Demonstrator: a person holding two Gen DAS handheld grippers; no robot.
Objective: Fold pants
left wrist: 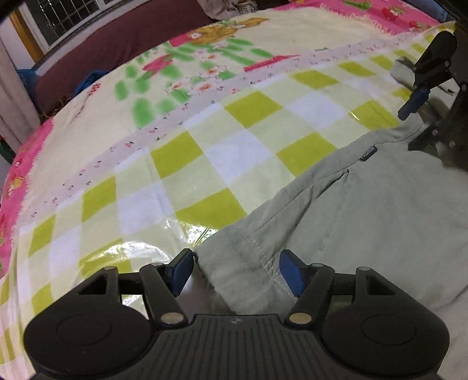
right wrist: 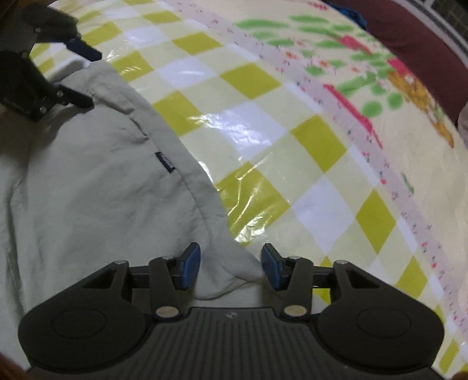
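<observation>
Pale grey-green pants (left wrist: 365,204) lie flat on a checked plastic-covered sheet (left wrist: 204,152). In the left wrist view my left gripper (left wrist: 237,273) is open, its blue pads either side of a corner of the pants' edge. The right gripper (left wrist: 415,99) shows at the far right, at the other corner. In the right wrist view my right gripper (right wrist: 231,267) is open, astride a corner of the pants (right wrist: 87,181). The left gripper (right wrist: 79,76) shows at the top left. A small dark label (right wrist: 166,162) is sewn near the pants' edge.
The checked green, white and yellow sheet (right wrist: 292,131) spreads ahead of both grippers, with a floral cartoon blanket (left wrist: 204,58) beyond. A dark maroon cushion (left wrist: 117,49) and a barred window (left wrist: 67,17) lie at the far side.
</observation>
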